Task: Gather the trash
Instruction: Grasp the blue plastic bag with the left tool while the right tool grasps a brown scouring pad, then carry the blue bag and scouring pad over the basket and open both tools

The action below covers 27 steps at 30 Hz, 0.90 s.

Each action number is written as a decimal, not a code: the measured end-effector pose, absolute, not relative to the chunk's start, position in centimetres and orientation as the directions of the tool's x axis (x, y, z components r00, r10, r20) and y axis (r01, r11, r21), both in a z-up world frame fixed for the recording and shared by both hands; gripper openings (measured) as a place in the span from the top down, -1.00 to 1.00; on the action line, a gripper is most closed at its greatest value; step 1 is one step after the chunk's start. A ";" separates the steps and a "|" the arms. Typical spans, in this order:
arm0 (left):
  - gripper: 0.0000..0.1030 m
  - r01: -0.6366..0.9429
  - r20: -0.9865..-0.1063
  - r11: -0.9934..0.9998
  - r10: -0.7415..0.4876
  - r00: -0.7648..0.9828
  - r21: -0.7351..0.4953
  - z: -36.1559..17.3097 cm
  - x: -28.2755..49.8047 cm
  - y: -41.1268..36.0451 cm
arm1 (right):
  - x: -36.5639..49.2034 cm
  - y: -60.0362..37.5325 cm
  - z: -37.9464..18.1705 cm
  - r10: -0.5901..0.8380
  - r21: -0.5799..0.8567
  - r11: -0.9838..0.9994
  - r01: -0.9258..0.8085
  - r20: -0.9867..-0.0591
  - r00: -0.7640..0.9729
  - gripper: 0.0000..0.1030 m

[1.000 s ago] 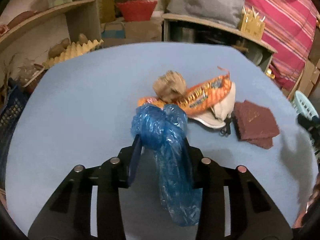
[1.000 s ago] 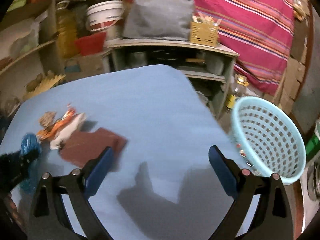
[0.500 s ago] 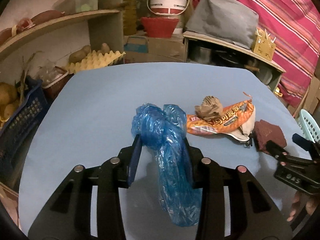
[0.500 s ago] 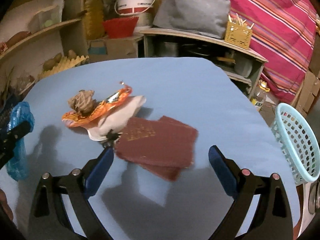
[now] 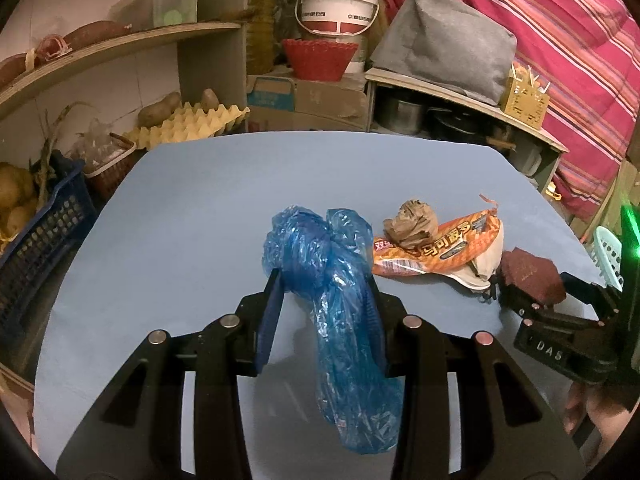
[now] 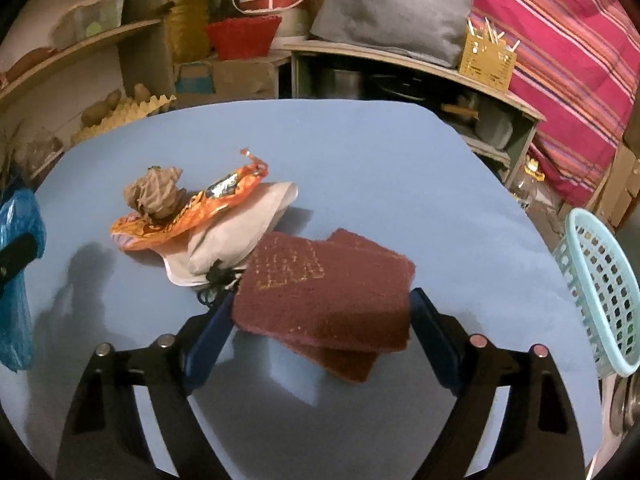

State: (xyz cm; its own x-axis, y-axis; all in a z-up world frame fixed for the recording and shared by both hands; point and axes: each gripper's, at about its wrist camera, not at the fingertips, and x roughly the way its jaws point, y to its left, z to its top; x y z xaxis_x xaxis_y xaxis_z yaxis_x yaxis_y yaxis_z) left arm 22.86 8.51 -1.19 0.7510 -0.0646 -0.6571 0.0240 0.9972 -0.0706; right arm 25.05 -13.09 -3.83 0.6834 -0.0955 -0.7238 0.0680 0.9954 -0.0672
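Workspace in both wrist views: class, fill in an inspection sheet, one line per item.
Surface: blue table, mostly bare.
Job's things: blue plastic bag; crumpled paper ball on orange snack wrapper; white cloth; maroon pads; pale basket off the table's right edge.
Clutter: nothing seen on the table.
Grippers: left gripper shut on the bag; right gripper jaws closing around the pads.
Cables: nothing seen.
Surroundings: crowded shelves, striped cloth.

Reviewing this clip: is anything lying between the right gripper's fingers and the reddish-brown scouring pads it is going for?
Nothing visible. The right gripper already has its fingers on either side of the stacked scouring pads, and its jaws are closing on them. The white cloth and its black cord touch the pads' left edge, near the left finger.
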 end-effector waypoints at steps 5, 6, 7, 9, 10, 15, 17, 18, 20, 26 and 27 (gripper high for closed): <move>0.27 0.031 -0.644 0.997 -0.067 0.762 -0.067 -0.7 22.7 7.8 | 24.1 -14.2 -2.7 -0.076 -0.043 0.997 0.064 -0.707 0.703 -0.65; 0.27 0.033 -0.641 0.997 -0.069 0.764 -0.067 -0.6 22.7 7.7 | 23.8 -14.8 -2.3 -0.073 -0.036 0.997 0.067 -0.699 0.711 -0.65; 0.27 0.035 -0.640 0.997 -0.071 0.765 -0.069 -0.6 22.6 7.5 | 23.7 -15.2 -2.1 -0.069 -0.030 0.997 0.068 -0.695 0.716 -0.65; 0.27 0.042 -0.639 0.997 -0.076 0.766 -0.069 -0.6 22.5 7.0 | 23.2 -16.7 -1.5 -0.048 0.001 0.998 0.067 -0.685 0.727 -0.65; 0.27 0.046 -0.639 0.997 -0.079 0.766 -0.067 -0.7 22.5 6.7 | 23.1 -17.1 -1.3 -0.036 0.016 0.998 0.064 -0.683 0.729 -0.65; 0.27 0.068 -0.640 0.996 -0.092 0.763 -0.062 -0.8 22.5 4.8 | 22.4 -20.2 -0.6 -0.030 0.040 0.996 0.078 -0.683 0.730 -0.65; 0.27 0.077 -0.637 0.995 -0.100 0.764 -0.065 -0.7 22.5 4.1 | 22.4 -21.2 -0.7 -0.035 0.036 0.996 0.082 -0.689 0.724 -0.65; 0.27 0.082 -0.636 0.994 -0.105 0.764 -0.066 -0.7 22.5 3.7 | 22.2 -21.9 -0.8 -0.044 0.030 0.996 0.089 -0.691 0.722 -0.65; 0.27 0.093 -0.634 0.994 -0.111 0.765 -0.062 -0.6 22.6 2.8 | 22.1 -23.1 -0.8 -0.059 0.020 0.995 0.102 -0.693 0.719 -0.65; 0.27 0.127 -0.638 0.991 -0.127 0.760 -0.047 -0.7 22.6 0.0 | 21.0 -27.2 -0.4 -0.097 0.007 0.990 0.140 -0.688 0.719 -0.65; 0.27 0.132 -0.640 0.990 -0.131 0.758 -0.045 -0.6 22.6 -0.5 | 20.8 -27.9 -0.2 -0.101 0.008 0.989 0.146 -0.686 0.721 -0.65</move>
State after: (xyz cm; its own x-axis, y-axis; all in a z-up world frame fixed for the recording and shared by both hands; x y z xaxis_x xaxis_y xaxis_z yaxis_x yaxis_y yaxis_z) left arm 22.60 -0.53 -0.60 0.7575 -0.1305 -0.6396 0.1325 0.9902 -0.0452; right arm 20.85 -27.95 -0.21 0.7209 -0.1014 -0.6856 0.1465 0.9892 0.0078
